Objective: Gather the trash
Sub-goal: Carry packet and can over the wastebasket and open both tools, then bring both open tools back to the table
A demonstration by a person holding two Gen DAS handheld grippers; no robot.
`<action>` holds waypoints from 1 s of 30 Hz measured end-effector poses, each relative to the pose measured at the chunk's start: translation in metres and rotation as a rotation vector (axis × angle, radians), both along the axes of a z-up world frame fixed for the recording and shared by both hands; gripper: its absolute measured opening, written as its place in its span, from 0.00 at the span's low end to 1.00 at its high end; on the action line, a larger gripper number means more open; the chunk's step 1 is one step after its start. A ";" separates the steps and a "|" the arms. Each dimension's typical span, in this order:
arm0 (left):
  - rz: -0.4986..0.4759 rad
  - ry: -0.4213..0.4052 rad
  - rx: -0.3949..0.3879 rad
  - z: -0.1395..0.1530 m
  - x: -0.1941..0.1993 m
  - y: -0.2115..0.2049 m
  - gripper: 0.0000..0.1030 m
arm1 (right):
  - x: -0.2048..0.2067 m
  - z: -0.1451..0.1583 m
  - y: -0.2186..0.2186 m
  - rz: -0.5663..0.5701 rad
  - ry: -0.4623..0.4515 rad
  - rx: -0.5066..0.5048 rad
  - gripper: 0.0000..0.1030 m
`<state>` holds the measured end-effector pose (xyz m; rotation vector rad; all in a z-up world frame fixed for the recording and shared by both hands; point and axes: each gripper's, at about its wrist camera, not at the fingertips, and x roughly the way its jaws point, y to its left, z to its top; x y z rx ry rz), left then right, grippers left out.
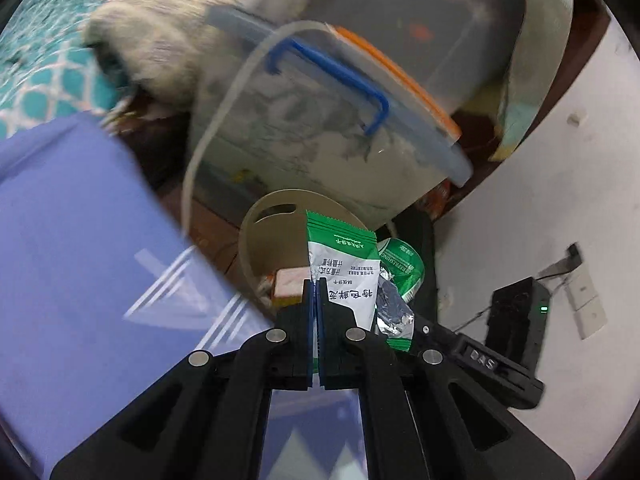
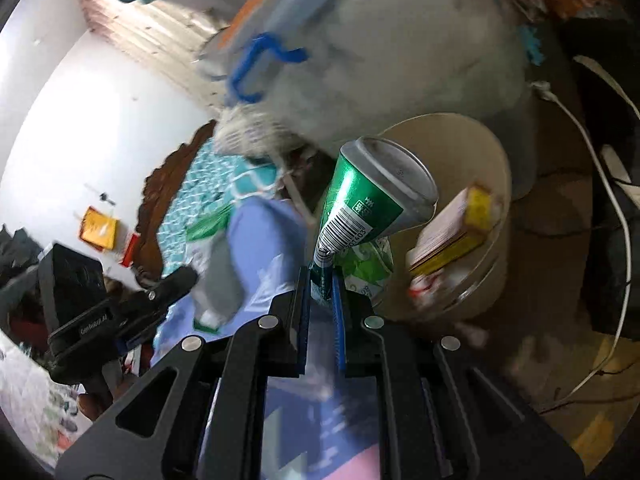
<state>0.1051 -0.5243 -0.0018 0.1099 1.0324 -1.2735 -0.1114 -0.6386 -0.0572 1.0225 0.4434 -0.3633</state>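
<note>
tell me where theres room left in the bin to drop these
Free: the bin's far side, between its back wall and the pink-and-yellow box. Crowded: the near rim, where the crushed green can in the right gripper and the left gripper's green-and-white wrapper hang.

We see a glossy plastic-film wrapper (image 1: 343, 276), green and white, with a crinkled silvery foil inside; the crushed green can (image 2: 376, 192) looks like thin metal, its printed wall shiny and its end bare and dull; the beige bin (image 2: 486, 152) reads as smooth matt plastic; the storage box (image 1: 320, 140) is cloudy translucent plastic with a glossy blue handle; the gripper fingers (image 1: 298, 320) are matt black plastic with blue pads and bright metal pins; the purple sheet (image 1: 80, 240) looks smooth, material unclear.
</note>
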 end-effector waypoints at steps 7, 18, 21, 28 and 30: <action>0.014 -0.088 0.084 -0.018 -0.007 -0.044 0.38 | 0.005 -0.010 -0.003 -0.015 -0.016 0.025 0.35; 0.112 -0.259 0.063 0.003 -0.032 0.111 0.39 | -0.010 0.018 0.102 -0.021 -0.111 0.024 0.60; 0.161 -0.330 0.081 0.003 -0.044 0.162 0.40 | -0.009 0.023 0.144 -0.017 -0.098 0.008 0.60; 0.272 -0.372 0.091 0.005 -0.060 0.254 0.42 | -0.006 0.037 0.232 0.010 -0.047 -0.082 0.61; 0.303 -0.385 0.087 0.006 -0.063 0.278 0.42 | -0.003 0.044 0.254 0.033 -0.030 -0.121 0.61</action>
